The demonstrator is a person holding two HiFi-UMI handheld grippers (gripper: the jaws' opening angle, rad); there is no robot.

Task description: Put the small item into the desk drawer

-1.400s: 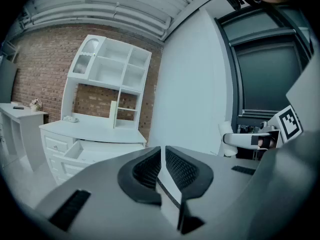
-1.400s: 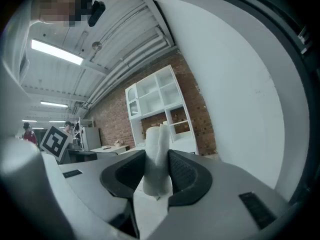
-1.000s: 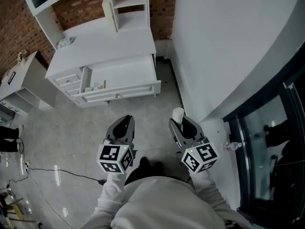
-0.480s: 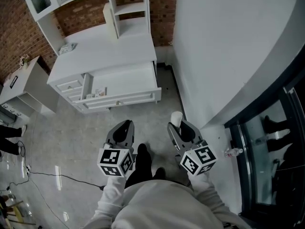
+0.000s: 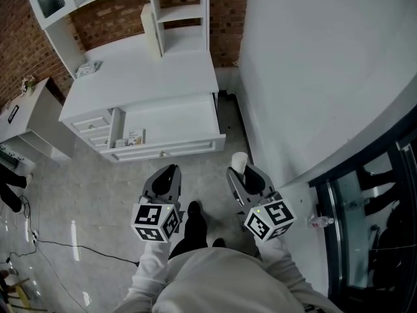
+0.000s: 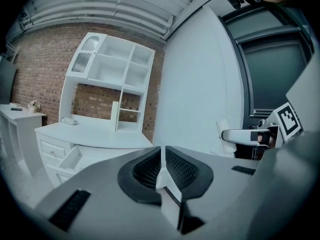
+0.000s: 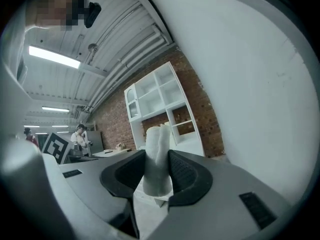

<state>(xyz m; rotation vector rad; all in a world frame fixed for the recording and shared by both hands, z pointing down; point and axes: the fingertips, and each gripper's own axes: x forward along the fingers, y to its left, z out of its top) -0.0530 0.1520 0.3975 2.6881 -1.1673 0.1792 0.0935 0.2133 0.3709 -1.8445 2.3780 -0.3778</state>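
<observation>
Right gripper (image 5: 240, 175) is pinching the small item (image 7: 157, 154) upright, left gripper (image 6: 162, 169) is idling closed, empty; release is best made low over the open drawer (image 5: 176, 119).

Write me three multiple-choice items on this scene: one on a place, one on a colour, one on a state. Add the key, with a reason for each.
1. Where is the small white item?
A. on the floor
B. between the jaws of the right claw
C. on a chair

2. What is the wall behind the desk?
A. red brick
B. green tile
C. yellow plaster

3. How does the wide desk drawer stand?
A. pulled open
B. pushed shut
C. taken out and lying on the floor

Key:
1 B: the right gripper view shows both pads pressing on it.
2 A: red brick shows above the desk in the head view.
3 A: the head view looks straight into its inside.
</observation>
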